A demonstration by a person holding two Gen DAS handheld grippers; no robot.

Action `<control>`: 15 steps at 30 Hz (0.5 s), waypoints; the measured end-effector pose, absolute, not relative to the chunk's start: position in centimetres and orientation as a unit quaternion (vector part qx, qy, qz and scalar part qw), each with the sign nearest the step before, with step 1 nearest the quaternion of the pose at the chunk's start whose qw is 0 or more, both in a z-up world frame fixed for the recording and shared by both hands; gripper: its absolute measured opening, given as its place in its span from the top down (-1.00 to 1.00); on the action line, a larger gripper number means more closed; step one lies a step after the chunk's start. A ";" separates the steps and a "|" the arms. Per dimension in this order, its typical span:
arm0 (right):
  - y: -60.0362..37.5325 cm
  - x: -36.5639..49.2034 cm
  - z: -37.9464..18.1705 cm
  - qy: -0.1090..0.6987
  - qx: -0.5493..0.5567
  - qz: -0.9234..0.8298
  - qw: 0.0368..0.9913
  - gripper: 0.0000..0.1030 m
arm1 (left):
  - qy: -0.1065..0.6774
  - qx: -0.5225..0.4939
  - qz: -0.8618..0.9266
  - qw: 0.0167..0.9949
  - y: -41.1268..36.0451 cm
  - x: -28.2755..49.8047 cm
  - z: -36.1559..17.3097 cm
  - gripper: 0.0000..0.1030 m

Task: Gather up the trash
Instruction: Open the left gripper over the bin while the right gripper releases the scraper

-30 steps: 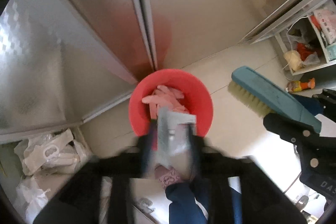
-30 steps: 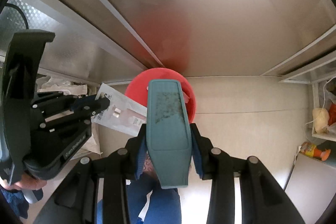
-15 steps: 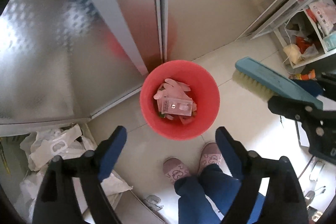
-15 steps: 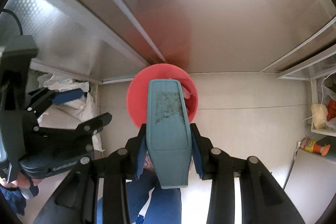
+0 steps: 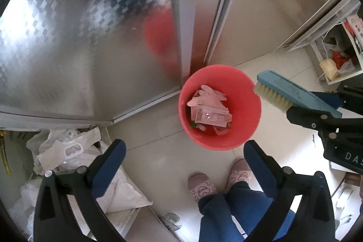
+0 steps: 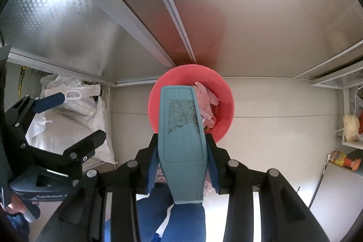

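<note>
A red bin point(image 5: 245, 92) stands on the tiled floor against metal doors. It holds pink gloves point(image 5: 209, 95) and a clear plastic packet point(image 5: 211, 116). My left gripper point(image 5: 183, 159) is open and empty, above and in front of the bin. It also shows at the left of the right wrist view point(image 6: 74, 119). My right gripper point(image 6: 181, 144) is shut on a teal brush point(image 6: 181, 128), held over the bin point(image 6: 224, 94). The brush's bristles point(image 5: 271, 98) show beside the bin rim in the left wrist view.
White plastic bags point(image 5: 68, 149) are piled at the left by the metal doors point(image 5: 113, 49). A shelf with bags and items point(image 5: 333, 60) stands at the right. The person's slippered feet point(image 5: 217, 178) stand just in front of the bin.
My left gripper opened and let go of the clear packet, which now lies in the bin. The left gripper has since drawn up and left. The right gripper still holds the brush.
</note>
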State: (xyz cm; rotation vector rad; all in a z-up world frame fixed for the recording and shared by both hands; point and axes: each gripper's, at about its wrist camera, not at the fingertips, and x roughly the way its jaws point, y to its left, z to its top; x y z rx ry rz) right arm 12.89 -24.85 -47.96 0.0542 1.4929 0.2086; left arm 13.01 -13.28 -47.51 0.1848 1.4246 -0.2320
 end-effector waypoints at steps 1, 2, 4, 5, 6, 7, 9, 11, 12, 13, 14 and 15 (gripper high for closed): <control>-24.7 12.9 -48.0 0.677 0.023 0.095 0.729 0.31 | 0.652 0.083 -0.104 0.746 -13.2 13.0 -47.6 -1.00; -24.4 13.0 -48.1 0.677 0.020 0.095 0.730 0.31 | 0.653 0.082 -0.103 0.746 -13.0 13.0 -47.7 -1.00; -24.1 13.0 -48.3 0.678 0.011 0.090 0.730 0.31 | 0.654 0.078 -0.100 0.746 -12.7 13.1 -47.9 -1.00; -24.1 13.1 -48.3 0.677 0.012 0.089 0.730 0.31 | 0.654 0.079 -0.100 0.746 -12.4 13.1 -48.0 -1.00; -24.1 13.1 -48.3 0.677 0.015 0.088 0.730 0.31 | 0.654 0.079 -0.098 0.746 -12.3 13.1 -48.0 -1.00; -24.1 13.1 -48.4 0.678 0.018 0.087 0.730 0.27 | 0.653 0.080 -0.097 0.747 -12.1 13.1 -48.0 -1.00; -24.1 13.1 -48.3 0.675 0.021 0.085 0.732 -0.34 | 0.653 0.081 -0.094 0.747 -11.7 13.1 -47.9 -1.00; -24.2 13.0 -47.8 0.670 0.020 0.079 0.738 -0.43 | 0.652 0.079 -0.091 0.748 -11.2 13.0 -47.4 -1.00; -24.1 12.9 -47.5 0.670 0.017 0.077 0.738 -0.44 | 0.652 0.076 -0.090 0.749 -11.1 13.0 -47.0 -1.00; -24.1 12.9 -47.2 0.670 0.015 0.075 0.739 -0.45 | 0.652 0.073 -0.090 0.749 -10.8 13.0 -46.6 -1.00; -23.9 12.7 -46.8 0.668 0.014 0.073 0.740 -0.55 | 0.653 0.070 -0.090 0.749 -10.6 12.9 -46.1 -1.00; -23.9 12.6 -46.2 0.666 0.015 0.072 0.742 -0.70 | 0.651 0.067 -0.091 0.750 -10.4 12.8 -45.4 -1.00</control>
